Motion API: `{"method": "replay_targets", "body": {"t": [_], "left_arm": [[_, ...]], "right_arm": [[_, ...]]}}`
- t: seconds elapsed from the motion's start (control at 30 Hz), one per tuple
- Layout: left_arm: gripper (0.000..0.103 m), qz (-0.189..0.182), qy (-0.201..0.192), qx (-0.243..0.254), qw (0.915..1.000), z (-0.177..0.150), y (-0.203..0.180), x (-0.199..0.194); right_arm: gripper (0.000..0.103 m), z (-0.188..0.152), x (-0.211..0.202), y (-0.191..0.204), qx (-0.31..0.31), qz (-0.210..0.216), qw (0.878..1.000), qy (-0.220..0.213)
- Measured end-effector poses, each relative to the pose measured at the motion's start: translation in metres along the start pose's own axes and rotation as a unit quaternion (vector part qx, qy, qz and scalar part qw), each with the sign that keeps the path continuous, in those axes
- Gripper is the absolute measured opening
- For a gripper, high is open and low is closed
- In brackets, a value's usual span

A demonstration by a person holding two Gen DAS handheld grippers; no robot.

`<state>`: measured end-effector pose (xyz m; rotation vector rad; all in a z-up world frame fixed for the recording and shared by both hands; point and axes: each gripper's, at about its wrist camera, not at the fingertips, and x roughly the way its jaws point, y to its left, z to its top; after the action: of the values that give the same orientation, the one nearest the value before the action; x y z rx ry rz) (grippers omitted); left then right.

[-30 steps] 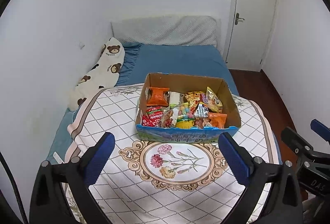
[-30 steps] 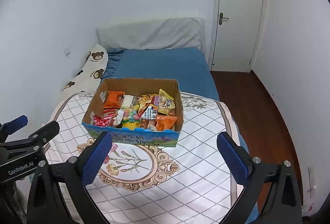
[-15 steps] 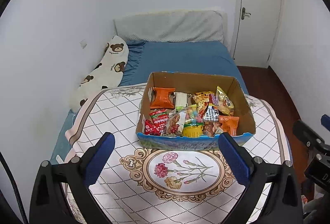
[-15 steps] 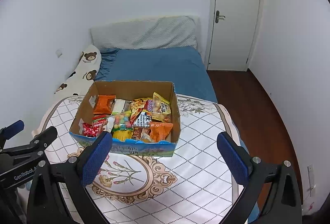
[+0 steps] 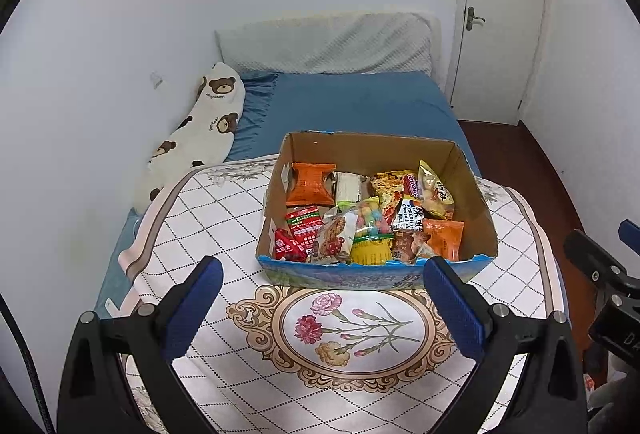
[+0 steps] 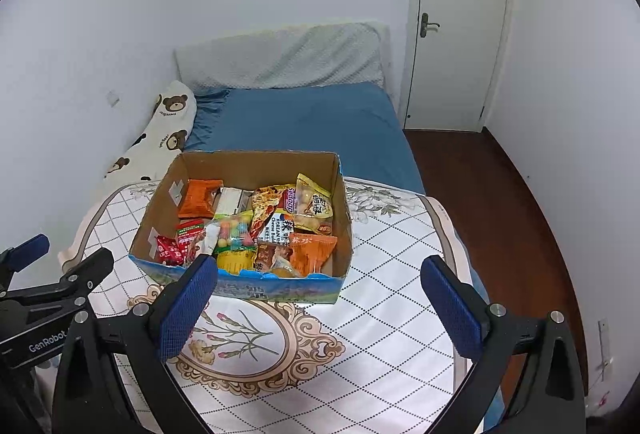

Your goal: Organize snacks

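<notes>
Snacks in bright foil and plastic packets (image 5: 372, 218) are seen heaped inside an open brown cardboard box with a blue printed front (image 5: 360, 276), which sits at the centre of the left wrist frame on a white quilted cloth with a floral medallion (image 5: 208, 218). No packet is seen lying on the cloth outside the box. Such a scene would fit packets gathered in already, or a mixed heap waiting to be sorted; which of the two holds cannot be settled.

At the left of the heap, a red packet (image 5: 289, 245) and an orange pillow packet (image 5: 311, 184) lie against the box wall. At the middle a clear bag of coloured sweets (image 5: 370, 220) is propped up, and at the right a yellow bag (image 5: 434, 190) leans upright.

The left gripper (image 5: 320, 308) is held with its blue pads wide apart and empty, low in the frame before the box. The right gripper (image 6: 318, 308) is likewise spread and empty.

Any grasp is best made on a packet's crimped edge, with the thin cardboard wall kept clear.
</notes>
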<state>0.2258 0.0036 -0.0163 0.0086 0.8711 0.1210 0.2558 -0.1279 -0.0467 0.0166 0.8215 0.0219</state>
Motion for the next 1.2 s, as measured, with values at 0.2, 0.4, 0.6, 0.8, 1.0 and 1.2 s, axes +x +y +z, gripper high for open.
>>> {"method": "replay_targets", "body": {"t": [0.2,0.4,0.6,0.8,1.0,1.2], "left_arm": [[0.103,-0.007,-0.001,0.002,1.0000,0.000,-0.001,-0.003],[0.103,-0.009,-0.004,0.006,0.9999,0.000,-0.002,-0.007],[0.103,-0.011,-0.005,0.006,0.9999,0.001,-0.002,-0.009],[0.103,-0.011,-0.003,0.006,0.9999,0.001,-0.002,-0.011],[0.103,-0.011,-0.004,0.005,0.9999,0.001,-0.002,-0.012],[0.103,-0.012,-0.004,0.006,0.9999,0.001,-0.002,-0.012]], "right_arm": [[0.103,-0.004,0.003,-0.002,0.005,0.004,1.000,0.004],[0.103,-0.004,0.003,-0.002,0.005,0.004,1.000,0.003],[0.103,-0.005,0.003,-0.003,0.005,0.004,1.000,0.004],[0.103,-0.005,0.001,-0.003,0.006,0.002,1.000,0.002],[0.103,-0.005,0.000,-0.003,0.008,0.002,1.000,0.002],[0.103,-0.005,-0.001,-0.003,0.007,0.001,1.000,0.002]]}}
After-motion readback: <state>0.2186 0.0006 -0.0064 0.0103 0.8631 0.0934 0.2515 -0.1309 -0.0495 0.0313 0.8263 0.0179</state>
